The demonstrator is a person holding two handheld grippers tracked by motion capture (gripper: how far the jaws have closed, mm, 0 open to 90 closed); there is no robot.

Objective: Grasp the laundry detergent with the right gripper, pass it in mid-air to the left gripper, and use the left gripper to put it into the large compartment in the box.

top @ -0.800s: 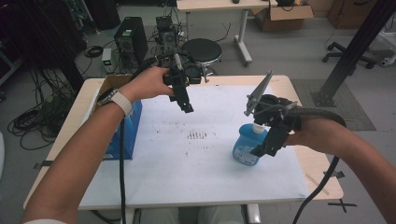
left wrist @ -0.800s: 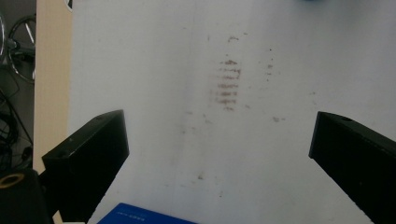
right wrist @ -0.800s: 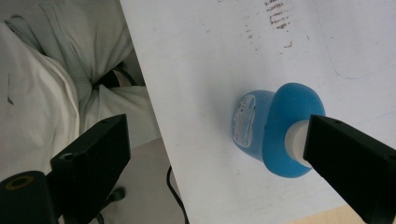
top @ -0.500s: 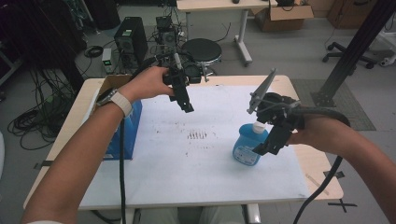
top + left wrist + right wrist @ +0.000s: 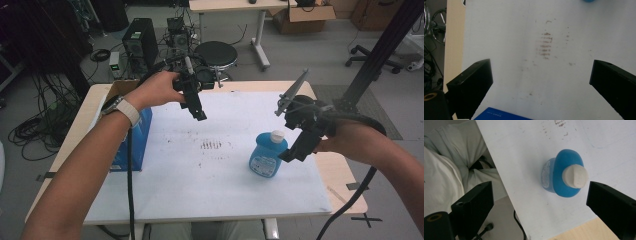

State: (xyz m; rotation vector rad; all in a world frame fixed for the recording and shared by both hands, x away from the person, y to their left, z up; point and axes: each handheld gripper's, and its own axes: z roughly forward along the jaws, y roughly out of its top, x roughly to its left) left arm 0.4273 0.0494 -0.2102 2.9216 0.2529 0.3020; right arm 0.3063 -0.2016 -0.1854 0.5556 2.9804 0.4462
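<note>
A blue bottle [image 5: 268, 155] with a white cap stands upright on the white sheet [image 5: 200, 185], right of centre. My right gripper [image 5: 295, 152] hovers open just to its right and above it, pointing down. In the right gripper view the bottle [image 5: 564, 175] lies between the wide-apart jaws, closer to the right one and untouched; the right gripper [image 5: 540, 195] holds nothing. My left gripper [image 5: 198, 114] hangs open over the far middle of the sheet. In the left gripper view the left gripper [image 5: 541, 75] stands open and empty above brown smudges [image 5: 545, 45].
A blue box [image 5: 134, 145] sits at the table's left side, under my left forearm; its corner [image 5: 501, 116] shows below the left jaws. The wooden table edge [image 5: 345, 190] runs close to the bottle. A stool [image 5: 215, 54] and a computer tower [image 5: 140, 45] stand behind the table.
</note>
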